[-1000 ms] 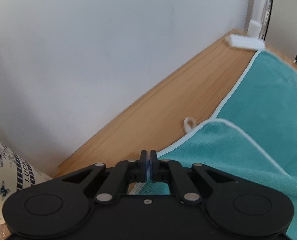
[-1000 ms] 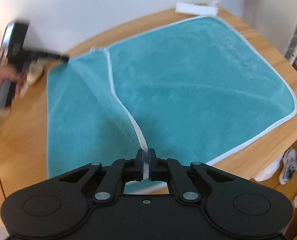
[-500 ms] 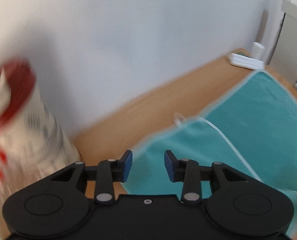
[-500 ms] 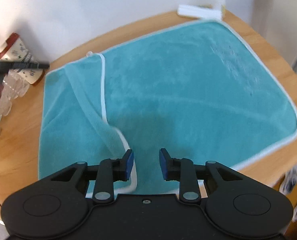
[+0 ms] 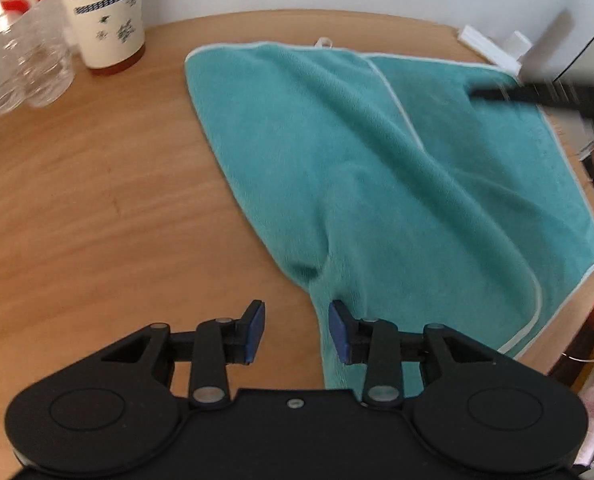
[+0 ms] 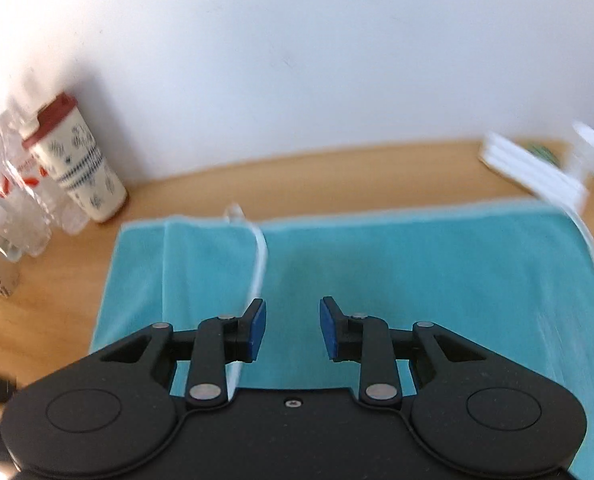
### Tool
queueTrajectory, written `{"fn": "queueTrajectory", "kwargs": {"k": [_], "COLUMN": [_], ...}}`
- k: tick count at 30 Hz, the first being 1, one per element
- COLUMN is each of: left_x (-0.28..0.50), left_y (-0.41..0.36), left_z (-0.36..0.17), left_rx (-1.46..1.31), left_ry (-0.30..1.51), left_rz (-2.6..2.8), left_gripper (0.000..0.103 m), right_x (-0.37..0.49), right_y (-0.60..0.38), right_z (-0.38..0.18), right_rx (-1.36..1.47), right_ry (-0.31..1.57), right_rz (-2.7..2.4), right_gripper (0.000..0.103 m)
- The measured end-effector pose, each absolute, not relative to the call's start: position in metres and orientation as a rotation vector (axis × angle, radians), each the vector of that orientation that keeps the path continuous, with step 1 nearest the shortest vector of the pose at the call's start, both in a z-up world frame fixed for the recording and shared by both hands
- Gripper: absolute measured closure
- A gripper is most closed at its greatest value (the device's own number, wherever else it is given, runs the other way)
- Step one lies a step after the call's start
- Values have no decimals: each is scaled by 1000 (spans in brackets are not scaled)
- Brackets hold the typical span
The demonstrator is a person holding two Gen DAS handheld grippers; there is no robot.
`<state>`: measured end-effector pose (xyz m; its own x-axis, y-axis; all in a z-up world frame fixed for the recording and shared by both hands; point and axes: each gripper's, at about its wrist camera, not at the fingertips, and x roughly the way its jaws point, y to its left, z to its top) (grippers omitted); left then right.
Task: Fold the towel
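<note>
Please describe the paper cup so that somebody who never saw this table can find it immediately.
Look at the wooden table, at its far edge by the white wall. Left of the teal towel stands the cup, beside clear plastic bottles. It alone is opaque: cream with dark blue patterns and a red lid.

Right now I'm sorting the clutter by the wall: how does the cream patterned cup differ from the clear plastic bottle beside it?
The cream patterned cup is opaque with a dark red lid; the clear plastic bottle is see-through with a red label. In the right wrist view the cup stands nearer the teal towel. Both stand on the wooden table.
</note>
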<state>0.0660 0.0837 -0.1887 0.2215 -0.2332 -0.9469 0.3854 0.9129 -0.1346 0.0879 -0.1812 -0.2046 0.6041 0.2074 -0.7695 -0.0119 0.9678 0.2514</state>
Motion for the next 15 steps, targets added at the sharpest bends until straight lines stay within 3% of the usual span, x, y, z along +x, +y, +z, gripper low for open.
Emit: {"fn": "queueTrajectory", "kwargs": {"k": [8, 11, 12, 14, 15], "left_x": [52, 47, 45, 41, 41], "left_y": [80, 78, 77, 76, 74], "left_z": [-189, -188, -187, -185, -185], "left_rx": [54, 33, 28, 24, 25], "left_ry": [1303, 1311, 1313, 1312, 1315], "left_rz": [-248, -186, -169, -155, -149], "left_gripper": [71, 79, 87, 91, 93], "right_x": [162, 169, 171, 172, 172], "right_y": [-164, -159, -158, -154, -154], "right_z": [-242, -247, -248, -247, -246], "right_rx": [81, 67, 67, 37, 29], "right_ry": [962, 941, 941, 943, 946], "right_rz": [273, 320, 337, 358, 373], "right_gripper": [69, 70, 71, 94, 95]}}
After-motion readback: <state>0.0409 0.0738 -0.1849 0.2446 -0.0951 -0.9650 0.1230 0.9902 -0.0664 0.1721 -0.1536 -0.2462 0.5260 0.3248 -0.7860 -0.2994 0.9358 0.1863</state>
